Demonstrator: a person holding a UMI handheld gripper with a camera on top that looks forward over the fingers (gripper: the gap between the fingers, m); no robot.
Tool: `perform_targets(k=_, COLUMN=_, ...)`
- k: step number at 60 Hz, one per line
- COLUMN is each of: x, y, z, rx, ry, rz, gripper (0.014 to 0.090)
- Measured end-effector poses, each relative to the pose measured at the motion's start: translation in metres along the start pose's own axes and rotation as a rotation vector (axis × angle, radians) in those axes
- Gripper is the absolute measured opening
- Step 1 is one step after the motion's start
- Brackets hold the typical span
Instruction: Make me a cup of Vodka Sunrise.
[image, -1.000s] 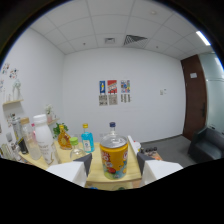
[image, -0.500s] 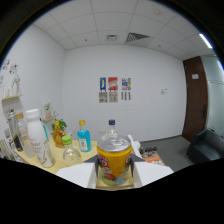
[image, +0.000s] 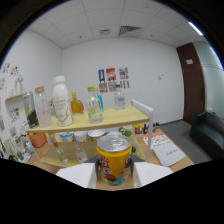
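yellow cylindrical metal can (image: 114, 161) with a silver pull-tab lid and red print stands upright (long axis vertical), clamped between the white gripper (image: 114, 174) fingers, both pressing its sides. beyond it, a pale wooden two-tier shelf (image: 127, 118) carries a white plastic bottle (image: 61, 102) and clear bottles.

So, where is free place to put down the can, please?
The gripper is shut on the yellow can. The upper shelf is bare from the small clear bottle to the white end post. Its other half is crowded with bottles, and glasses crowd the lower shelf.
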Motion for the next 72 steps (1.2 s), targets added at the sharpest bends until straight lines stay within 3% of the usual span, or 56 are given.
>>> perform_targets(k=8, x=-0.010, y=0.075, z=0.010, rx=-0.088, ry=0.018, rz=0.017, gripper=0.0499)
perform_targets(k=16, x=-0.019, y=0.106, z=0.021, rx=-0.123, ry=0.045, rz=-0.117, gripper=0.0498)
perform_targets(k=60, x=-0.052, y=0.091, z=0.051, rx=-0.090, ry=0.223, rz=-1.919, gripper=0.0498)
perform_targets(k=72, x=-0.053, y=0.095, z=0.052, rx=-0.111, ry=0.219, rz=-2.039, gripper=0.0497)
